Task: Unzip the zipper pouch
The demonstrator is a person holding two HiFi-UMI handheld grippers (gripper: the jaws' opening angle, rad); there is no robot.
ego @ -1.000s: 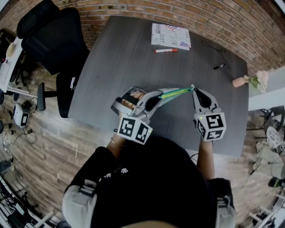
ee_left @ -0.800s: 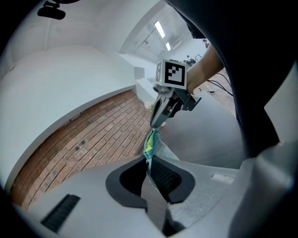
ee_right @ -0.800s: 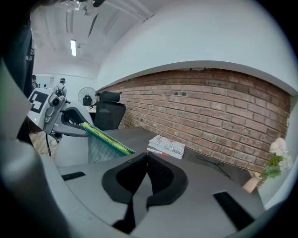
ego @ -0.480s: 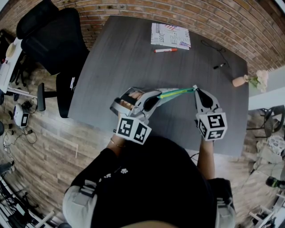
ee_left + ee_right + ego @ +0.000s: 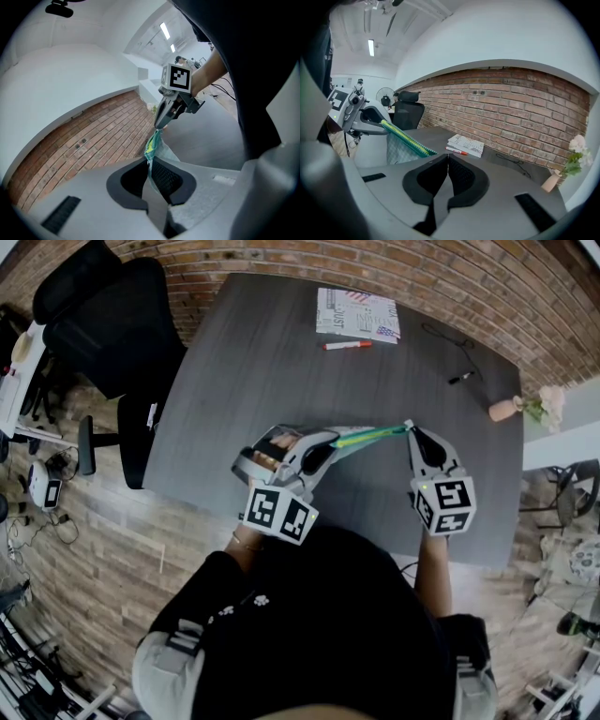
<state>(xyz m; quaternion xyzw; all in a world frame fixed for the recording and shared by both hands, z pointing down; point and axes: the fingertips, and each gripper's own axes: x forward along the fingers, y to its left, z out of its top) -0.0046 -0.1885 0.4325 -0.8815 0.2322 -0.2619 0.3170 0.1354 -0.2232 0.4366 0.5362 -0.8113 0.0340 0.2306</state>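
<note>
The zipper pouch (image 5: 367, 437), pale checked mesh with a green and yellow zipper strip, hangs stretched in the air over the dark table (image 5: 272, 362). My left gripper (image 5: 330, 442) is shut on its left end; in the left gripper view the fabric (image 5: 152, 149) runs straight into the jaws. My right gripper (image 5: 408, 427) is shut on the zipper's right end, and its tip (image 5: 159, 125) meets the top of the pouch. In the right gripper view the zipper strip (image 5: 405, 137) slants from the left gripper (image 5: 365, 117) down to the closed jaws. The pull itself is hidden.
A booklet (image 5: 358, 315) and a red marker (image 5: 349, 345) lie at the table's far edge. A black cable with a pen (image 5: 459, 379) and a pink vase of flowers (image 5: 511, 411) sit at the far right. A black office chair (image 5: 108, 320) stands to the left.
</note>
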